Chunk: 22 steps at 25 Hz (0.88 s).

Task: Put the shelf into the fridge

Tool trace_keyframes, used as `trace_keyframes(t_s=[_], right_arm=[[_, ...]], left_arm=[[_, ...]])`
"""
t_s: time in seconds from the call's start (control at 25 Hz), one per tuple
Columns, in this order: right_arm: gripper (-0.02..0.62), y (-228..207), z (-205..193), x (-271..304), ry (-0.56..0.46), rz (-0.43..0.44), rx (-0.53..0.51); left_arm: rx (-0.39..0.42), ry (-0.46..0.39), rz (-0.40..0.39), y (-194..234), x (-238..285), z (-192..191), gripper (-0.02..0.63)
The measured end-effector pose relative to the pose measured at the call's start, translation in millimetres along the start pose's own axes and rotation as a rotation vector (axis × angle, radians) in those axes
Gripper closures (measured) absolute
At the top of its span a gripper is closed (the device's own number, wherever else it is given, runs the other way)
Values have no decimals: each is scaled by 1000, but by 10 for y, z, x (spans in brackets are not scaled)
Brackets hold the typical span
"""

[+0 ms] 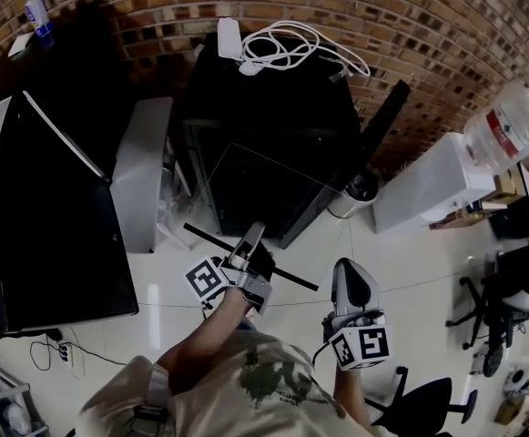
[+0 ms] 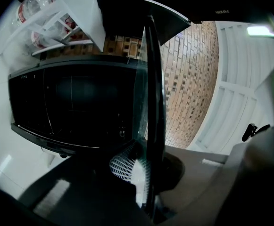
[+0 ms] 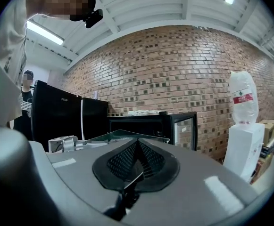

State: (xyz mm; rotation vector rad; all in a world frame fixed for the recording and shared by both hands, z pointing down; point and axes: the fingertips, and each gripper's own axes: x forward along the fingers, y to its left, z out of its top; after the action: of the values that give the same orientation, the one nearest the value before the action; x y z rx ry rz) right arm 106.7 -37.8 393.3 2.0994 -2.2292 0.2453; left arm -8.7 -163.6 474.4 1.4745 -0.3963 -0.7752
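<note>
Just past the person's patterned shirt (image 1: 264, 385), the left gripper (image 1: 253, 239) and right gripper (image 1: 348, 271), jaws nearly together, each pinch the near side of the glass shelf (image 1: 293, 279), which hangs level before the open black fridge (image 1: 273, 98) and looks stiff, slick and breakable, best held at two spread points on its edge, above a pale glossy floor (image 1: 410, 253) by a brick wall (image 1: 428, 25).

Dim, contrasty; ceiling strip lights (image 3: 45, 33) glare; heavy fisheye w/ black vignette corners.

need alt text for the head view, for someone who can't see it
Seen from above, a person holds a glass shelf, the left gripper and the right gripper both shut on its edges, in front of a small black fridge with its door open. A white cable lies coiled on the fridge, against a brick wall.
</note>
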Motion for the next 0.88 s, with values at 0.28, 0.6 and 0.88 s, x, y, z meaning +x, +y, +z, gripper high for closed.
trace_keyframes(t_s=[0.28, 0.6, 0.88], right_arm=[[595, -7, 3, 237, 11, 29, 3], [595, -75, 11, 543, 19, 105, -52], [595, -249, -12, 835, 42, 188, -66]], left_arm=[[-10, -52, 4, 93, 81, 218, 594], [20, -125, 18, 239, 237, 387, 594], [21, -202, 13, 357, 398, 470, 594]])
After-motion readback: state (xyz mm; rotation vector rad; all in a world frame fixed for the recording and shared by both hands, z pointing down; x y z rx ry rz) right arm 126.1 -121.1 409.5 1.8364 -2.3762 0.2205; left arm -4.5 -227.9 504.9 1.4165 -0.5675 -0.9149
